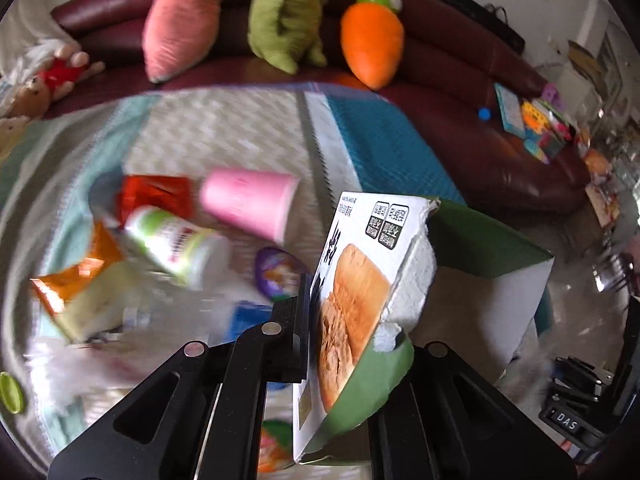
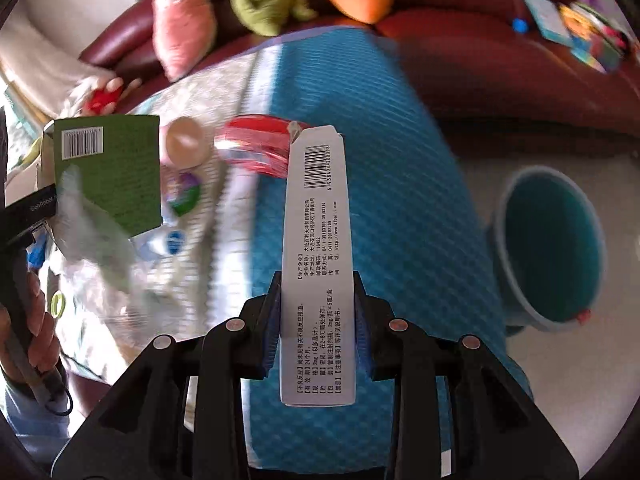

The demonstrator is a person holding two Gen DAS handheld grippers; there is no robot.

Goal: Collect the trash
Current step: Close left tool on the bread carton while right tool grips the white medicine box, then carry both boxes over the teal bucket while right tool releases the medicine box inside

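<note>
Trash is already sitting in both claws. The right gripper (image 2: 317, 338) is pinching a slim white carton (image 2: 318, 264) across its narrow sides, the jaws pressed against it low down while its long axis is running straight ahead, away from the camera, with the barcode end pointing forward. Outward from there, the carton is hanging above the blue mat (image 2: 372, 184), and the teal bin (image 2: 548, 248) is standing on the pale floor to the carton's right, off the mat's edge and apart from it, its mouth turned toward the lens. That is the relation the drop depends on: the bin lies to the right of this claw, so I judge the right hand to be the nearer one and a sideways swing to be enough.

The left gripper (image 1: 344, 344) is clamping a torn green biscuit box (image 1: 360, 280) by its printed front panel, the box standing roughly upright and opening out to the right. Beyond it, more rubbish is lying loose on the quilted table cover (image 1: 224, 128): a pink cup (image 1: 248, 204) on its side, a small white bottle (image 1: 176, 244), a red wrapper (image 1: 154, 196), an orange packet (image 1: 76, 276) and a purple lid (image 1: 276, 272). The bin is not showing in the left view, so its bearing from that hand cannot be told. Plush toys are lining the maroon sofa (image 1: 460, 64) behind.
</note>
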